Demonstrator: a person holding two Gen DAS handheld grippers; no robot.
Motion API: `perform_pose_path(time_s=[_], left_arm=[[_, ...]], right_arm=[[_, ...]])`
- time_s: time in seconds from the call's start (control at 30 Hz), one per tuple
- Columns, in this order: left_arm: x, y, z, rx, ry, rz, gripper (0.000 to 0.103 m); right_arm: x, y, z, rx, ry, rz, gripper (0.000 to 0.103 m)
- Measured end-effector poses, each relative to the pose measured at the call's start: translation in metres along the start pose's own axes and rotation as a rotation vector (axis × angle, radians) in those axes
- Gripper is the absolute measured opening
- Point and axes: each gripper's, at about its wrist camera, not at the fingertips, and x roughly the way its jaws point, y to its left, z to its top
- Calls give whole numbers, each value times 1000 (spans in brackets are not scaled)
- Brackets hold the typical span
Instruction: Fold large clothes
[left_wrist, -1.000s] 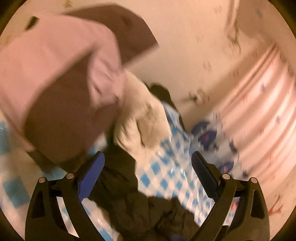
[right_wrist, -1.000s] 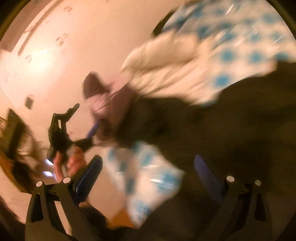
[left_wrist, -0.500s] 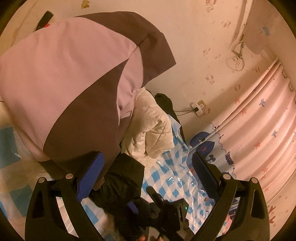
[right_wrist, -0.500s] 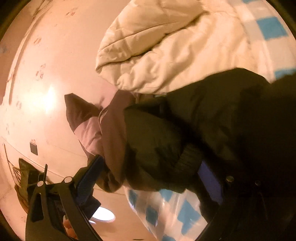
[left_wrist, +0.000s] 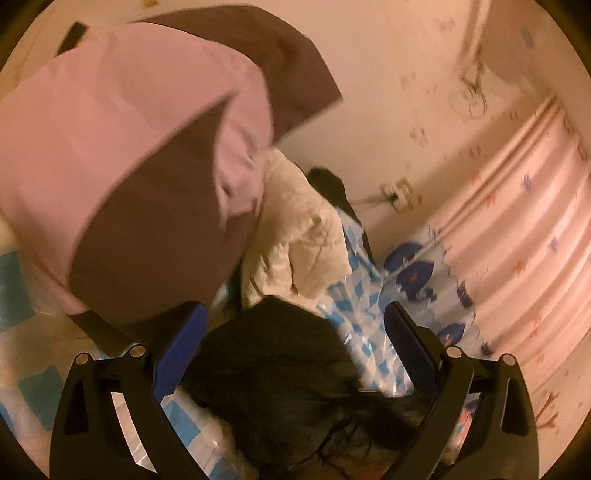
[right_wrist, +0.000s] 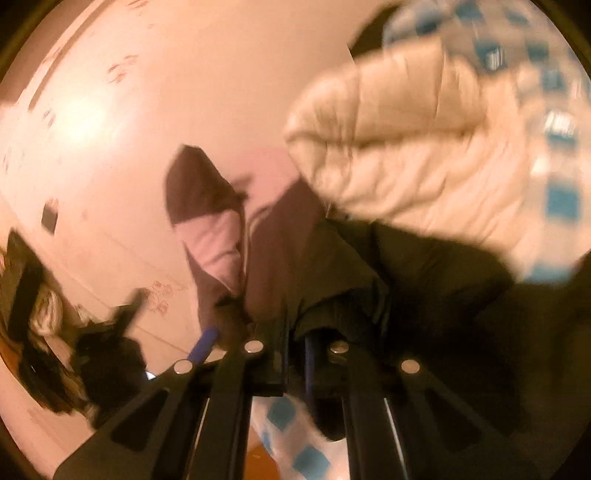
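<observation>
A black jacket (left_wrist: 280, 373) lies crumpled on the blue-and-white checked sheet (left_wrist: 365, 332), just ahead of my left gripper (left_wrist: 291, 343), which is open and empty above it. My right gripper (right_wrist: 295, 332) is shut on a cuff of the black jacket (right_wrist: 424, 280). A pink-and-brown garment (left_wrist: 140, 158) fills the upper left of the left wrist view and also shows in the right wrist view (right_wrist: 218, 240). A cream puffer jacket (left_wrist: 299, 236) lies behind the black one, and appears in the right wrist view (right_wrist: 417, 147).
A pink wall with a socket (left_wrist: 397, 192) stands behind the clothes. A pink starred curtain (left_wrist: 517, 221) hangs at the right. The left gripper (right_wrist: 201, 345) shows blurred at the lower left of the right wrist view.
My right gripper has closed from wide open onto the black jacket's cuff. The left gripper stayed open and shifted slightly over the black jacket.
</observation>
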Motion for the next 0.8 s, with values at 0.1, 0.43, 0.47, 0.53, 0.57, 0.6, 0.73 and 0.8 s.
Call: perform_pose_path(time_s=[0.1,0.43,0.47,0.53,0.57,0.6,0.73,0.8], left_arm=[[13,-20,-13,74,45,13,93],[72,-93,-84,303,221,40,93],[77,-97,-92,319,239,39,93],[96,-107,-114,354,301,38,93],[105,-111,-124,363,330,38,93],[118,-116,-138,368,374,36,93],[142,-127,-174,380,462,24,93],[147,-137,-189,425,475,29,93]], right_arm=[[-64,8,14,-67,-37,-83,7],[-282,-12,46,-95,-210,-366,7],[-297,-18,44,-90,-218,-393,7],[-325,-32,40,-73,-226,-428,7],[-333,-36,37,-68,-231,-437,7],[-346,-42,33,-60,-241,-444,7],[-393,-64,17,-18,-296,-461,7],[-424,-79,5,12,-326,-477,7]])
